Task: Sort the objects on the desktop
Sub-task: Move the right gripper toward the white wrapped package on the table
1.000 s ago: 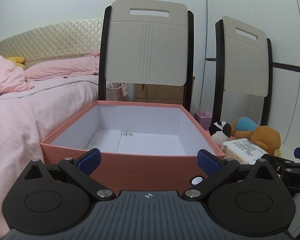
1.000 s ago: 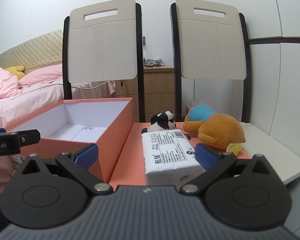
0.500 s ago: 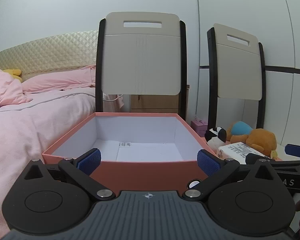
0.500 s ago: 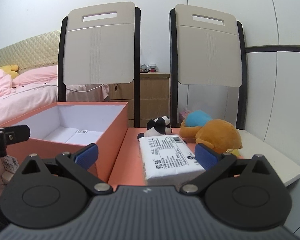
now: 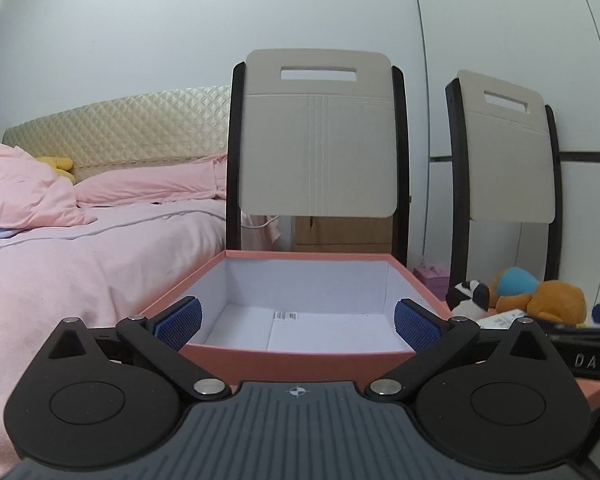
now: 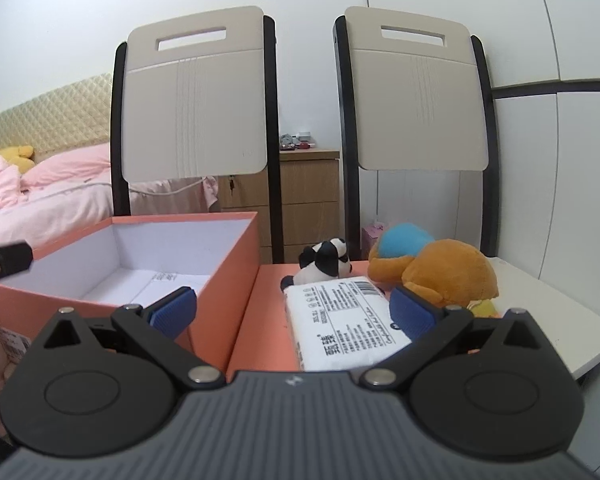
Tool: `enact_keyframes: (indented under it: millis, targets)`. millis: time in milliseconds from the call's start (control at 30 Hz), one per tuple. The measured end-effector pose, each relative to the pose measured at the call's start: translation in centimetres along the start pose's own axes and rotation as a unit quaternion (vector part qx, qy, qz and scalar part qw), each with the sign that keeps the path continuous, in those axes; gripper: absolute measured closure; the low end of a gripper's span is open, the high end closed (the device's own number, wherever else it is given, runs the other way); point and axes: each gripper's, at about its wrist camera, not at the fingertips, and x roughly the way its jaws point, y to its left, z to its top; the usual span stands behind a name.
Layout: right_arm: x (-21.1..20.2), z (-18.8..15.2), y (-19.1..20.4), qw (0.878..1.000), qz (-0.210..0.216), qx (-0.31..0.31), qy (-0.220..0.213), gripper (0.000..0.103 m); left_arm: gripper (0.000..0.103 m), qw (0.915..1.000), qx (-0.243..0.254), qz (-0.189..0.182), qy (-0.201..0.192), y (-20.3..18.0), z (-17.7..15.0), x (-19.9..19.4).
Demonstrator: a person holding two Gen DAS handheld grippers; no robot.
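Right gripper (image 6: pixel 292 314) nearer tissue pack (image 6: pixel 342 322) than before

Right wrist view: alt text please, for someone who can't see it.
The open right gripper points at a white tissue pack lying on an orange lid, beside an empty orange box. A panda plush and an orange plush sit behind the pack, before two chair backs.

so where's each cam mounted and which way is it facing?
Left wrist: on the left hand-held gripper, facing the open orange box and a chair behind; own open fingers show.
Right wrist: on the right hand-held gripper, facing the tissue pack and plush toys; own open fingers show.
Shared: box, toys, chairs.
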Motion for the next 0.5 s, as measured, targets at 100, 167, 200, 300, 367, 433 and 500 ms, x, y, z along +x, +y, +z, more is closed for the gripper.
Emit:
enact_keyframes:
  millis: [100,167,200,300,367,433,500]
  targets:
    - [-0.29,0.16,-0.08,1.0,-0.004,-0.001,-0.014,0.0,0.0,0.9999,0.008,0.004,0.01,-0.17,-0.03,0.12]
    - [-0.5,0.3,-0.25,1.0,-0.001,0.003,-0.025,0.0,0.0,0.9998,0.013,0.007,0.014,-0.35,-0.13,0.19]
    - [-0.63,0.4,-0.41,0.999,0.0,0.011,-0.03,0.0,0.0,0.9998,0.015,0.006,0.015,-0.43,-0.17,0.21]
    - [-0.86,0.66,-0.86,0.999,0.009,0.026,-0.031,0.0,0.0,0.9995,0.025,0.007,0.016,-0.74,-0.26,0.2]
    - [-0.66,0.73,-0.79,1.0,0.016,0.017,-0.012,0.0,0.0,0.9994,0.025,0.009,0.021,-0.74,-0.35,0.28]
    - [-0.37,0.87,-0.73,1.0,0.021,0.008,0.01,0.0,0.0,0.9993,0.025,0.01,0.026,-0.72,-0.44,0.36]
    - [-0.21,0.81,-0.71,0.999,0.023,0.009,0.022,0.0,0.0,0.9991,0.016,0.004,0.039,-0.63,-0.41,0.6]
